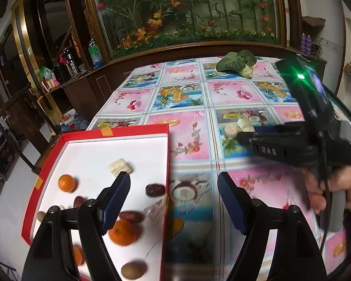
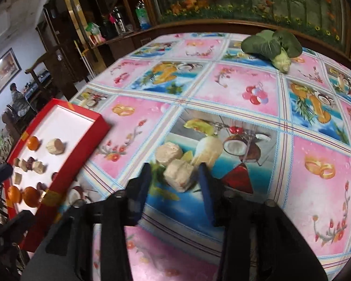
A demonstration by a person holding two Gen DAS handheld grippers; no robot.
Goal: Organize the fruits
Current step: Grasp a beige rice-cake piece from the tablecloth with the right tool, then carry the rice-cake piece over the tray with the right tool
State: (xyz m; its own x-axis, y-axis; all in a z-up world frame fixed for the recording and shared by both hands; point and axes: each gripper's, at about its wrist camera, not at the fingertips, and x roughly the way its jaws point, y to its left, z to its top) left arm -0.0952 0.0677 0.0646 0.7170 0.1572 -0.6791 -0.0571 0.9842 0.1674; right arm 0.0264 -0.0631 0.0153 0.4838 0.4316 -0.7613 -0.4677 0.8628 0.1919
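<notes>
A red box with a white inside (image 1: 138,130) (image 2: 82,113) lies at the table's left and holds oranges (image 1: 122,232), dates (image 1: 155,189), a pale block (image 1: 120,166) and a brown round fruit (image 1: 133,270). My left gripper (image 1: 174,201) is open and empty over the box's right edge. Two pale blocks lie on the tablecloth: a far one (image 2: 169,152) and a near one (image 2: 179,175). My right gripper (image 2: 175,188) is open, its fingers on either side of the near block. The right gripper also shows in the left wrist view (image 1: 241,137).
A leafy green vegetable (image 1: 237,63) (image 2: 272,45) lies at the table's far side. The fruit-print tablecloth (image 2: 245,89) covers the table. A wooden cabinet with bottles (image 1: 70,63) and a chair (image 1: 14,117) stand to the left.
</notes>
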